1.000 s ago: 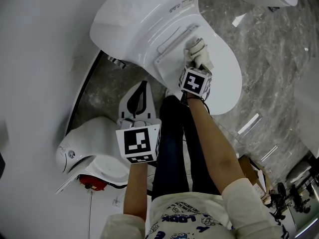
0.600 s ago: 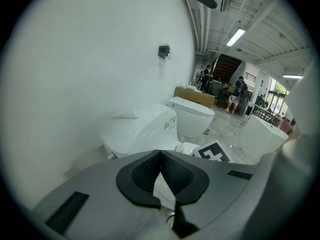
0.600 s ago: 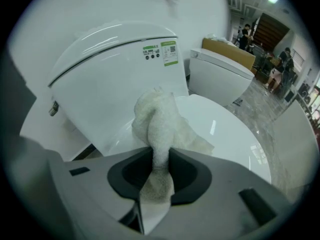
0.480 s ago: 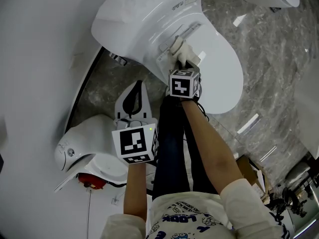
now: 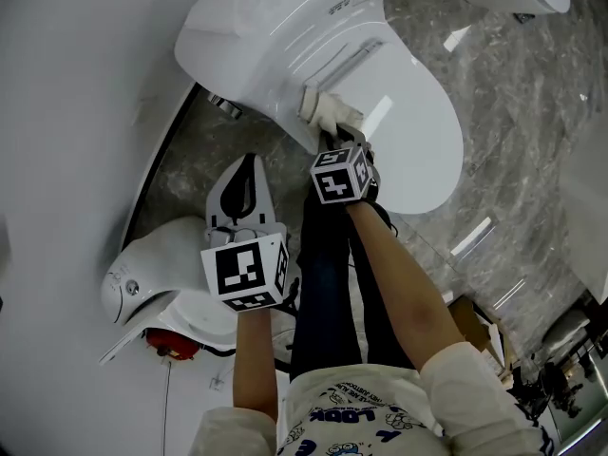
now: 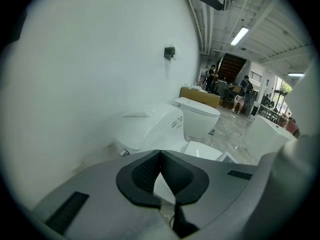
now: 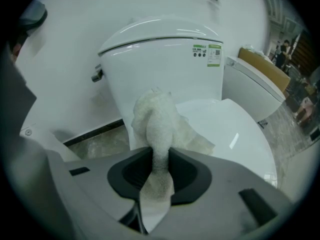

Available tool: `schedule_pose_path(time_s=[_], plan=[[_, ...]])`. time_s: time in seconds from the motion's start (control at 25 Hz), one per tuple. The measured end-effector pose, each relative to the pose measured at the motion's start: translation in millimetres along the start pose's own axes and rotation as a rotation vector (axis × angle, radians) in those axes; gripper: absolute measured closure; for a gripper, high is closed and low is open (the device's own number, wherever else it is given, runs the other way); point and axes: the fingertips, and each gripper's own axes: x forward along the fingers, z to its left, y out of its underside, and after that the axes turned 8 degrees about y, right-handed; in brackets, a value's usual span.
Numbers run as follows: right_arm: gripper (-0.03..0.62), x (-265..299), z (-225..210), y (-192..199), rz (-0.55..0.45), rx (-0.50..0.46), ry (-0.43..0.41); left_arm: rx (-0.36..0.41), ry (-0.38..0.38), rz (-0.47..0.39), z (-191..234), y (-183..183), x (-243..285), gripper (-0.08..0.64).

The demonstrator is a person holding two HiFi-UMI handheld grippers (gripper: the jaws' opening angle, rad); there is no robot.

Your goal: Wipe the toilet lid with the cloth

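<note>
Toilet (image 5: 256, 36) fills the top of the head view, its closed toilet lid (image 5: 418, 131) spreading out over the grey marble floor (image 5: 532, 112). The person's right forearm (image 5: 408, 293) stretches straight forward and carries the right gripper (image 5: 334, 139) to the lid's rear left edge. Its fingers pinch the cloth (image 7: 159, 116), whose bunched end lies on the lid just in front of the tank. The left gripper (image 6: 160, 153) is held back near the body, away from the lid, with its fingers pressed together on nothing.

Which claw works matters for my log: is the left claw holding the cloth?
No, the left claw is shut on nothing; the cloth sits in the right claw.
</note>
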Motion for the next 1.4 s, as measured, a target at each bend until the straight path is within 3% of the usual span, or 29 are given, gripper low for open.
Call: schedule_pose_path(time_s=[0.56,1.2,1.4], plan=[[0.506,-24,7,73,-0.016,-0.258,-0.111,0.024,0.015,0.007,-18,4,1,0.558],[0.506,-55,-32,166,0.013,-0.286,-0.159,0.102,0.091,0.011,-75,-11,18,0.557],[0.506,-64,-56,195,0.032,-0.254,-0.15,0.124,0.115,0.016,-92,-14,23,0.557]])
